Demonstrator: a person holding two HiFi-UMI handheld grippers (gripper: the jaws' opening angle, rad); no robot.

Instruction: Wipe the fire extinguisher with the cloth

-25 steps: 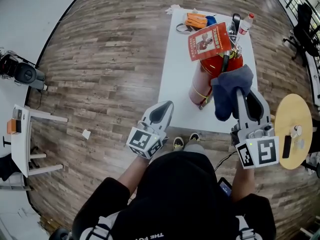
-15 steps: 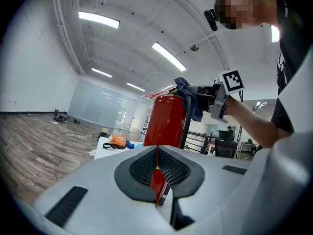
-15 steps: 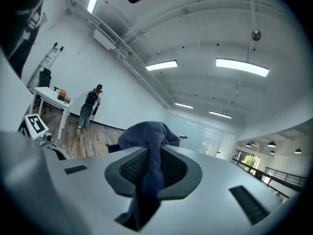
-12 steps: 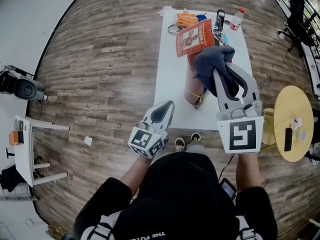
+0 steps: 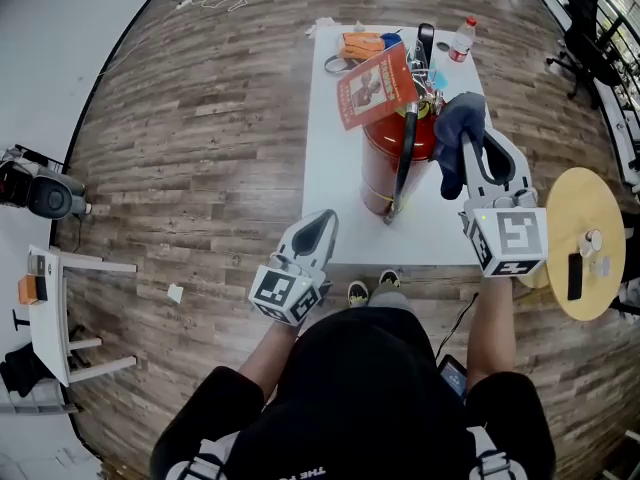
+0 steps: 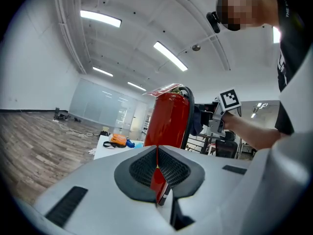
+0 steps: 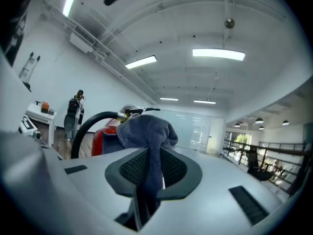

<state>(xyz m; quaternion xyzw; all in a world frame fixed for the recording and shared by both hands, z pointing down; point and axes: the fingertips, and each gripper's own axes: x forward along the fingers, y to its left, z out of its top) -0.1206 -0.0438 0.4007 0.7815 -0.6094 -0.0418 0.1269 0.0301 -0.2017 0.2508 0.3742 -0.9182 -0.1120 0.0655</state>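
the right gripper [image 5: 480, 153] has its fingers closed tight on a dark blue cloth [image 5: 455, 133]. in the right gripper view the cloth [image 7: 144, 129] runs down through the narrow slot between the mesh pads of the right gripper [image 7: 152, 163] and bunches in a soft lump just past the fingertips. that lump sits against the right side of the upper end of the red fire extinguisher [image 5: 385, 158], up by its valve head and black hose [image 5: 405, 153]; whether it presses on the metal or only rests beside it is not clear.

the fire extinguisher stands upright on the white surface [image 5: 330, 198], towards its middle, with a red-orange card [image 5: 375, 86] at its top.

the left gripper [image 5: 320, 226] is held off the near left corner of the surface, apart from the extinguisher. in the left gripper view its fingers [image 6: 142, 168] are pressed together with nothing between them; the red showing along the seam is the extinguisher [image 6: 166, 124] beyond.

at the far end of the surface lie an orange item [image 5: 362, 45] and a bottle [image 5: 460, 38].
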